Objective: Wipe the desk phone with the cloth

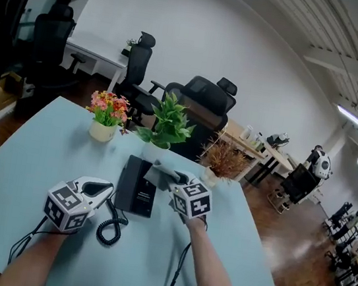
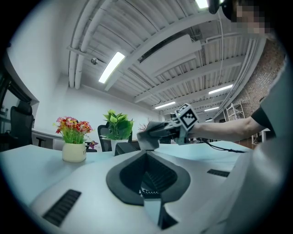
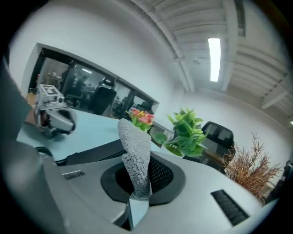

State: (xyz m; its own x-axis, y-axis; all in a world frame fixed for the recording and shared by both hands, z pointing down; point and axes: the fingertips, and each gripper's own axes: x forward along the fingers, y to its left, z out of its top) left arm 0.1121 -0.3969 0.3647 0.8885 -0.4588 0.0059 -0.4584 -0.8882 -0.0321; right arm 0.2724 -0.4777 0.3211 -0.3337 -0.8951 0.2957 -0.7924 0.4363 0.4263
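The black desk phone [image 1: 137, 191] lies flat in the middle of the light blue table [image 1: 43, 159], its coiled cord [image 1: 110, 227] trailing toward me. My right gripper [image 1: 174, 183] is shut on a grey cloth [image 1: 159, 172], which hangs over the phone's far right corner. In the right gripper view the cloth [image 3: 134, 155] stands up from the jaws, with the phone [image 3: 89, 154] just beyond. My left gripper [image 1: 104, 190] sits at the phone's left side, jaws shut on nothing. The left gripper view shows the phone [image 2: 125, 147] ahead and the cloth [image 2: 147, 136] above it.
Three pots stand behind the phone: pink flowers [image 1: 105, 117], a green plant [image 1: 165, 128] and a dried brown plant [image 1: 222, 163]. Black office chairs [image 1: 197, 103] stand past the table's far edge. The table's right edge [image 1: 254, 240] drops to a wooden floor.
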